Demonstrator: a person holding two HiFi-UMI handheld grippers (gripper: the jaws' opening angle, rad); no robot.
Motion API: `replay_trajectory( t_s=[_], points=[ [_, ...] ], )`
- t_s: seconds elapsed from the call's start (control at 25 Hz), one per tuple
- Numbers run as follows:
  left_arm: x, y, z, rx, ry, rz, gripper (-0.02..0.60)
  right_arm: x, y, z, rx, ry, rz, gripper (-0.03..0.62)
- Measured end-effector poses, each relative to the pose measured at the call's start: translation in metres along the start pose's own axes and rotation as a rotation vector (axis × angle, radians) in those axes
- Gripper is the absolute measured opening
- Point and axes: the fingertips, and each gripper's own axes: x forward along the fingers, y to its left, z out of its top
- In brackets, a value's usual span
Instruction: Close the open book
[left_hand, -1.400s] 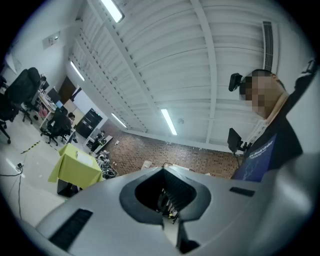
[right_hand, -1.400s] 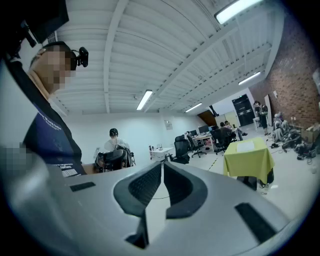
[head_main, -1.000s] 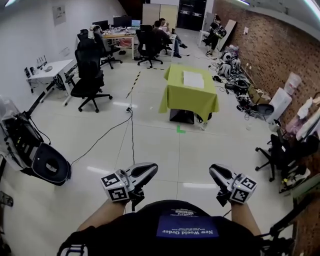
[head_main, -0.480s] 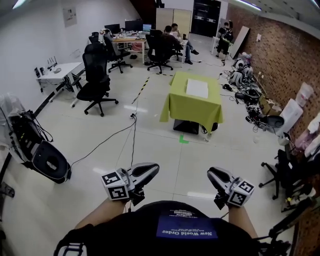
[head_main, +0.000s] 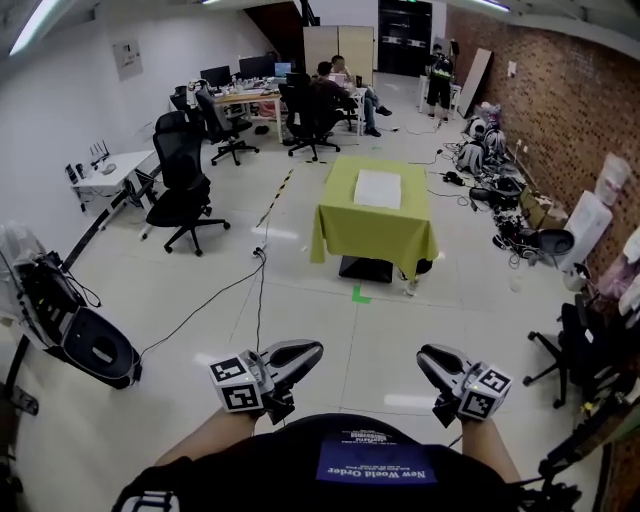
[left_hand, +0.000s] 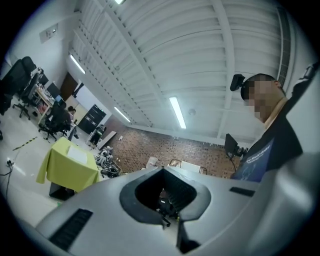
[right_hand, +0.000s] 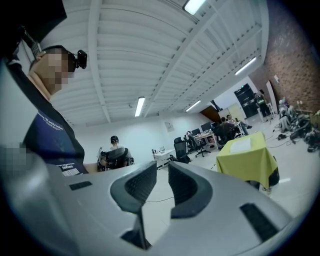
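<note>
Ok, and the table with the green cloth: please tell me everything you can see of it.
The table is small and rectangular, fully covered by a yellow-green cloth that hangs well down its sides; a dark base shows beneath. It stands upright on the pale tiled floor in the middle of the room, apart from the office chairs. A white open book lies flat on top; nothing else lies on it.

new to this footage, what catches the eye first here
The yellow-green table stands alone mid-floor, with the white book lying flat on top. Nearer, the left gripper and right gripper are held out low, both empty, far from it. A brick wall lines the right side.
</note>
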Motion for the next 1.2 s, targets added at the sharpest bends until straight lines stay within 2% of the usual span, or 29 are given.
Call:
replay_trajectory(
  t_s=[0.24, 0.44, 0.64, 0.92, 1.0, 1.2],
  points=[
    [0.031, 0.041, 0.007, -0.012, 0.005, -0.031, 0.005, 0.016, -0.044, 0.001, 0.024, 0.007, -0.036, 0.046],
    [0.033, 0.111, 0.032, -0.030, -0.001, -0.062, 0.005, 0.072, -0.072, 0.021, -0.015, 0.012, -0.068, 0.046],
    [0.027, 0.189, 0.082, 0.006, 0.023, -0.087, 0.005, 0.152, -0.099, 0.052, -0.042, -0.007, -0.101, 0.046],
    [0.015, 0.284, 0.129, 0.041, 0.023, -0.077, 0.004, 0.241, -0.138, 0.085, -0.125, -0.023, -0.160, 0.044],
    [0.017, 0.304, 0.139, 0.034, 0.010, -0.066, 0.005, 0.256, -0.149, 0.093, -0.130, -0.019, -0.166, -0.003],
    [0.034, 0.349, 0.143, 0.011, 0.017, -0.028, 0.005, 0.282, -0.194, 0.106, -0.127, -0.009, -0.153, -0.012]
  ],
)
